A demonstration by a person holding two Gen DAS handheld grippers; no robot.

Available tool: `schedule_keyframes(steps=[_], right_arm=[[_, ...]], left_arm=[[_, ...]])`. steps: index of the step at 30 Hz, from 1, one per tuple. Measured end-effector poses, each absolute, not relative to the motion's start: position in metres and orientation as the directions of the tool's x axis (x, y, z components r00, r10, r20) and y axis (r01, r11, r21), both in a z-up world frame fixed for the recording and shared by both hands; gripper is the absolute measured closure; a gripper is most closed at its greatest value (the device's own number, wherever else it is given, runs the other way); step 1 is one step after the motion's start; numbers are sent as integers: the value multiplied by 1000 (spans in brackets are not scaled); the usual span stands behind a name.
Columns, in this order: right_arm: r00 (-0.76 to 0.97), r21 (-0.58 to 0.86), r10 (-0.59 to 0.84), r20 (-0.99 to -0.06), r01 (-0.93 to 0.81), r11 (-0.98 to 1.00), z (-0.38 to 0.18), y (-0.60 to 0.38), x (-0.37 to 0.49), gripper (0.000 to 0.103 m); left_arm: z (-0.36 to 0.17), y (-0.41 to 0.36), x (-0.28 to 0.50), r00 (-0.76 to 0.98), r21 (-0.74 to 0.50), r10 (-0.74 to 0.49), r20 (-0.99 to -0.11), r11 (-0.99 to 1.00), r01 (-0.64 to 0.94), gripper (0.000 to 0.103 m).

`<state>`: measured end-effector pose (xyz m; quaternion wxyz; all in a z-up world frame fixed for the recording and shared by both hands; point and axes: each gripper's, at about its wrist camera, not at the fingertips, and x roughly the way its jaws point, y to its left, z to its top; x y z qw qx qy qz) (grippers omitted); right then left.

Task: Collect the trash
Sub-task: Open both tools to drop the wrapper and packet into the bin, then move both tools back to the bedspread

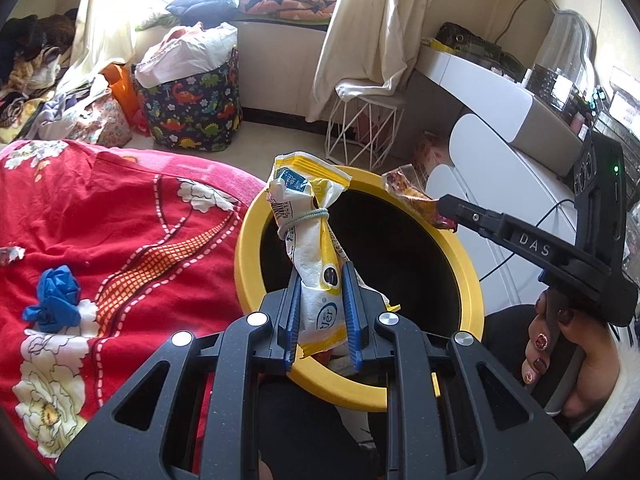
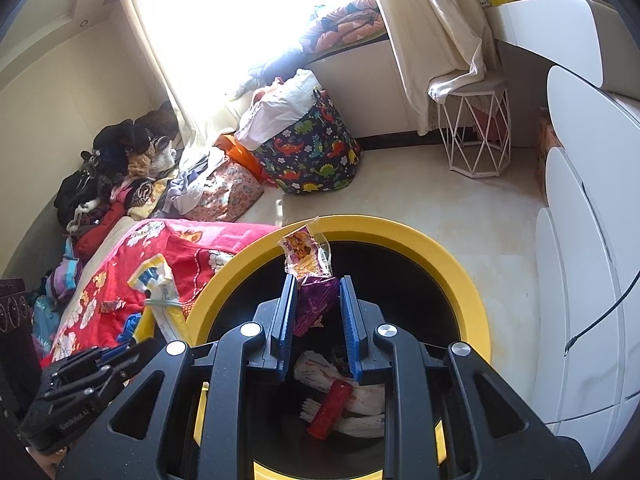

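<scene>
A round bin with a yellow rim (image 1: 468, 264) (image 2: 456, 256) and dark inside stands beside the bed. My left gripper (image 1: 322, 276) is shut on a white and yellow snack bag (image 1: 308, 216) tied with a rubber band, held over the bin's near rim; the bag also shows at the left of the right wrist view (image 2: 160, 288). My right gripper (image 2: 318, 280) is shut on a purple and orange wrapper (image 2: 308, 272) above the bin's opening; it shows in the left wrist view (image 1: 446, 210) with the wrapper (image 1: 408, 190). Several wrappers (image 2: 344, 396) lie in the bin.
A crumpled blue glove (image 1: 56, 300) and a small scrap (image 1: 10, 254) lie on the red flowered bedspread (image 1: 120, 220). A dinosaur-print basket (image 1: 196, 108), a white wire stool (image 1: 364, 128), a white dresser (image 1: 500, 128) and piles of clothes (image 2: 120, 168) stand around.
</scene>
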<state>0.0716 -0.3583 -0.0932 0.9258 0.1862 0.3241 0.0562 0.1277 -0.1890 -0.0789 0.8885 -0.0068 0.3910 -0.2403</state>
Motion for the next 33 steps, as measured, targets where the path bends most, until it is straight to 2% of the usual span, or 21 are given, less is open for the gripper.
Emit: schedule_keyframes(steps=[14, 16, 17, 18, 23, 29, 33], right_arm=[[784, 391, 204, -587, 54, 919, -97, -364, 75, 79], [787, 399, 191, -586, 75, 914, -97, -365, 74, 69], [789, 402, 185, -585, 84, 912, -97, -367, 72, 58], [793, 404, 175, -583, 96, 910, -97, -369, 71, 55], [807, 408, 173, -565, 92, 908, -95, -369, 69, 47], [828, 387, 230, -512, -17, 922, -85, -344, 65, 37], [812, 368, 296, -503, -109, 923, -79, -309, 69, 35]], left_arm=[[-97, -217, 132, 534, -182, -449, -716, 859, 478, 89], [-98, -218, 135, 530, -188, -458, -714, 854, 484, 78], [-98, -217, 136, 530, -196, -462, -711, 855, 481, 60], [-96, -215, 136, 540, -200, -461, -704, 859, 472, 42], [-85, -201, 134, 583, -220, -458, -671, 874, 434, 11], [-70, -167, 136, 667, -184, -378, -642, 921, 344, 11], [-64, -128, 142, 714, -178, -310, -628, 950, 257, 11]])
